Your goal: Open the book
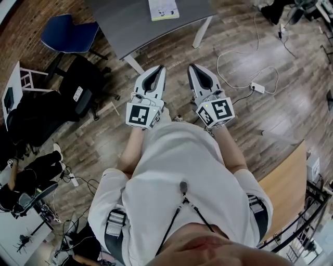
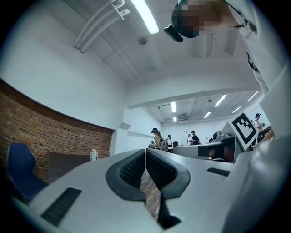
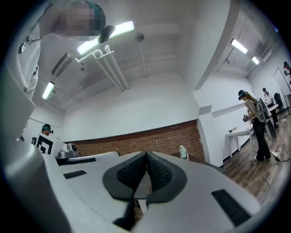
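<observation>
My left claw (image 2: 145,154) has its two ribbed pads pressed together with nothing between them, only a sliver of wooden floor (image 1: 250,119) showing below. My right claw (image 3: 147,157) is the same: pads meeting, empty. I hold both out level in front of my body, side by side and near each other, over bare floor short of the grey table (image 1: 125,26).

The book (image 1: 163,8) lies on that table, well apart from both claws, at the very top of the head view with its far part cut off by the edge. It looks thin and pale, with a yellowish border and a little dark print on the cover. It lies flat and, as far as I can tell, shut.

So I judge nothing of the task done yet: the book is untouched. Left to do is everything: reach the table, part the jaws, catch the cover's edge and turn it over. A blue chair (image 1: 70,31) stands off to the left.
</observation>
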